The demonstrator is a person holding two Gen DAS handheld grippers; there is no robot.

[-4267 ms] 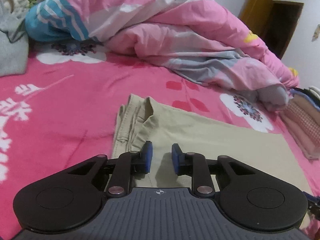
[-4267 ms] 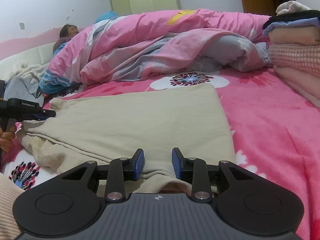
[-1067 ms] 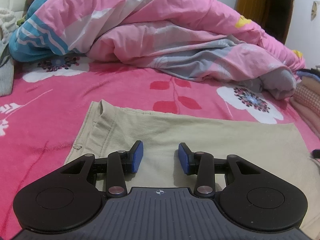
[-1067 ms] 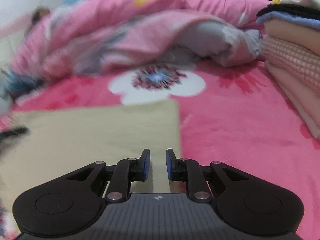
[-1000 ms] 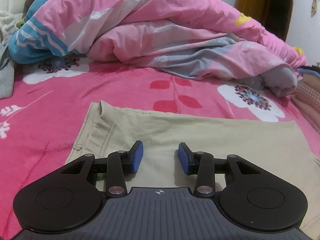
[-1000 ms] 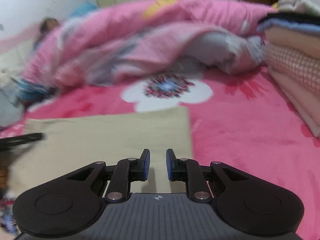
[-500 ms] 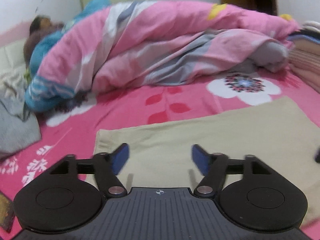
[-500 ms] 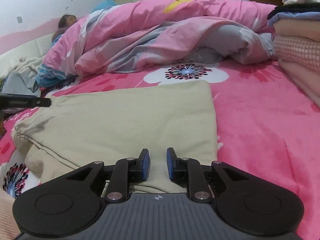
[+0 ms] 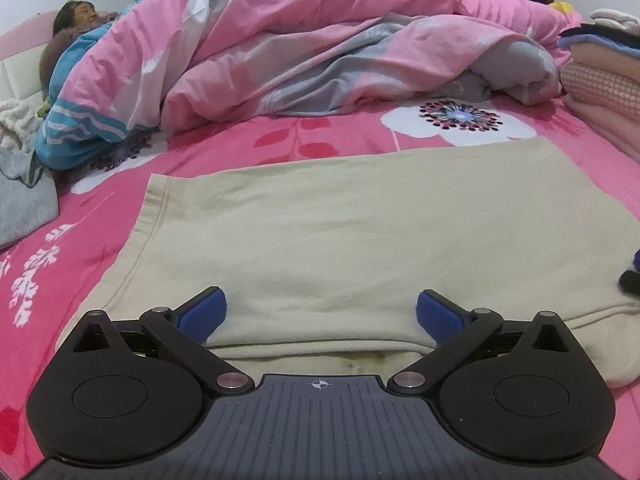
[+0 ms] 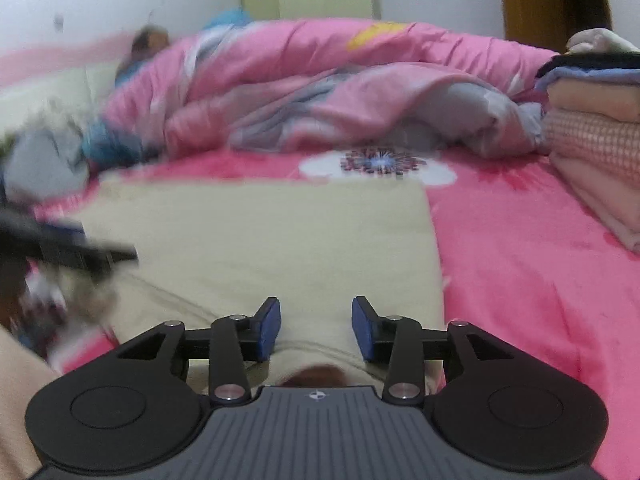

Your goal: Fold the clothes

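**Both grippers spread over the folded beige garment**

Your left gripper sits at the near edge of the beige garment, which lies folded flat on the pink flowered bed sheet. Its jaws have just been opening and now stand wide apart; the blue pads press on nothing, with only the garment's near fold lying between and below them.

Your right gripper is over the near right corner of the same garment. Its jaws have just been opening too and stand partly apart. Cloth bulges up between the pads, but neither pad visibly presses on it. This view is blurred, most on the left side.

The garment's right edge runs straight, and a thicker rolled fold lies along its near side. A rumpled pink quilt lies behind it. A stack of folded clothes stands on the bed at the right, well apart from the garment.
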